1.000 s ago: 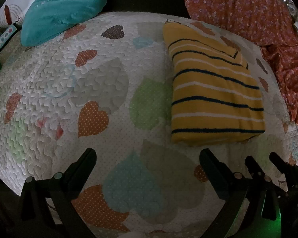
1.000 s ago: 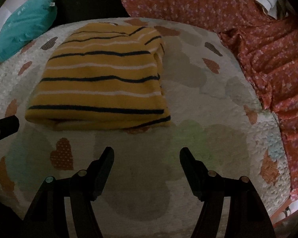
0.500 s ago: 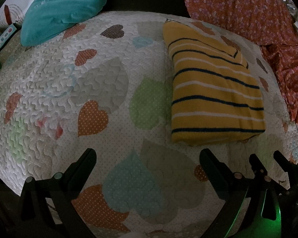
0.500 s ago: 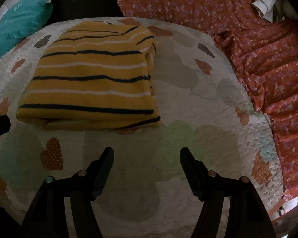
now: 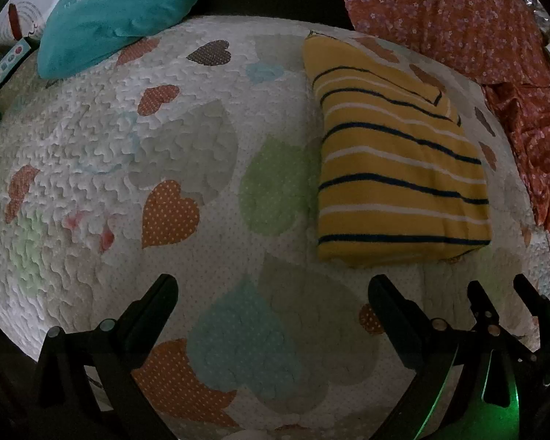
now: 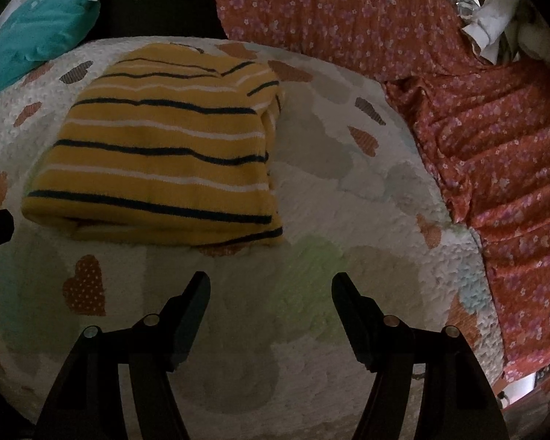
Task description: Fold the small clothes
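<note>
Sweater [image 6: 157, 157] nearer centre than before

The folded sweater [image 5: 399, 168] is lying on the quilt [image 5: 165, 146], with a pillow [image 5: 117, 11] sitting behind it to the left (at the quilt's far edge) and floral fabric [image 6: 495, 154] spreading along its right. Both grippers are hovering before it.

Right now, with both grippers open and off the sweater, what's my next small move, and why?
Probably pull both back and call this piece done. The sweater lies as a compact folded stack on the quilt, edges fairly even, and the left gripper and right gripper hold nothing.
</note>
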{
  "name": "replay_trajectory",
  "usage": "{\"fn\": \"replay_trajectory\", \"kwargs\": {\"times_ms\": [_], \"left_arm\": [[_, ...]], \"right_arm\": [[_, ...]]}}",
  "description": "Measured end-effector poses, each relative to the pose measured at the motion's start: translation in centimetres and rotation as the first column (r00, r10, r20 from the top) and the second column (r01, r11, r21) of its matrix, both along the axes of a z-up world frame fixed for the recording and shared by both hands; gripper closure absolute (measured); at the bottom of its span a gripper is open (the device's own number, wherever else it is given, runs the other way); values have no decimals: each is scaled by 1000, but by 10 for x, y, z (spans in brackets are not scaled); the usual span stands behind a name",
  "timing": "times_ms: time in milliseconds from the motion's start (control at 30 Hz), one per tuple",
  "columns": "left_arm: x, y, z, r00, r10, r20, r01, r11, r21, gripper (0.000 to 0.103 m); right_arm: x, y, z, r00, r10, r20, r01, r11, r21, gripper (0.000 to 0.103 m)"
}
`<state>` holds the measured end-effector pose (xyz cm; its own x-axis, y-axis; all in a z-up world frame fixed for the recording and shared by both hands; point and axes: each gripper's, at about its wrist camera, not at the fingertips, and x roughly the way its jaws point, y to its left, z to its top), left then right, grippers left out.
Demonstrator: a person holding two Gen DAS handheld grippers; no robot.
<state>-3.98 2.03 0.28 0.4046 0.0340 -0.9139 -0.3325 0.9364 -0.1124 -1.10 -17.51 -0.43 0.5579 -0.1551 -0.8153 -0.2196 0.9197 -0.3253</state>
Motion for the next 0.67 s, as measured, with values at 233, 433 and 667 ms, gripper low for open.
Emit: {"fn": "replay_trajectory", "kwargs": {"times_ms": [233,433,667], "left_arm": [[0,-1,0,1000,-4,1,4,1000,1,0],[1,-2,1,1000,-16,6,16,1000,11,0],[1,-7,3,999,-33,14,33,999,27,0]], "right_arm": [[0,0,0,1000,-1,0,1,1000,1,30],[0,0,0,1000,-3,-3,3,1000,3,30],[1,-1,-1,1000,-5,-10,5,1000,7,30]]}}
